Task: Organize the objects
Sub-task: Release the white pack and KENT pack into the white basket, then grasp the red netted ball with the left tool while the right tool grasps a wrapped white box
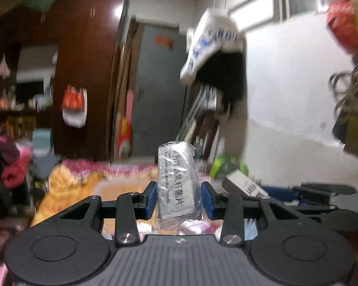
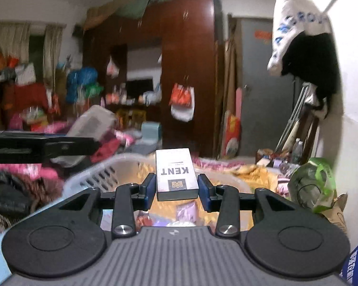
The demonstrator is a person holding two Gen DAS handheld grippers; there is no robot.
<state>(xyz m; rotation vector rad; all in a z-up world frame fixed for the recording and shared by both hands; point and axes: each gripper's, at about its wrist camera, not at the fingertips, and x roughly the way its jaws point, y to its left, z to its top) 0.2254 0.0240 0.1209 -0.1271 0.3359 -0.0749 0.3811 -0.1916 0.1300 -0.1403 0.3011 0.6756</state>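
My left gripper (image 1: 179, 199) is shut on a grey tablet packet (image 1: 176, 181) in clear wrap, held upright above a pale plastic basket (image 1: 121, 188). My right gripper (image 2: 176, 190) is shut on a white KENT cigarette box (image 2: 175, 174), held above the same basket (image 2: 95, 174). The left gripper with its packet (image 2: 90, 121) shows at the left of the right wrist view. The right gripper with its box (image 1: 248, 186) shows at the right of the left wrist view.
The basket rests on an orange and pink blanket (image 2: 255, 171). A green-wrapped bundle (image 2: 312, 186) lies to the right by the white wall. A dark wardrobe (image 2: 183, 59) and a grey door (image 2: 255, 83) stand behind. Clothes pile at the left (image 2: 31, 166).
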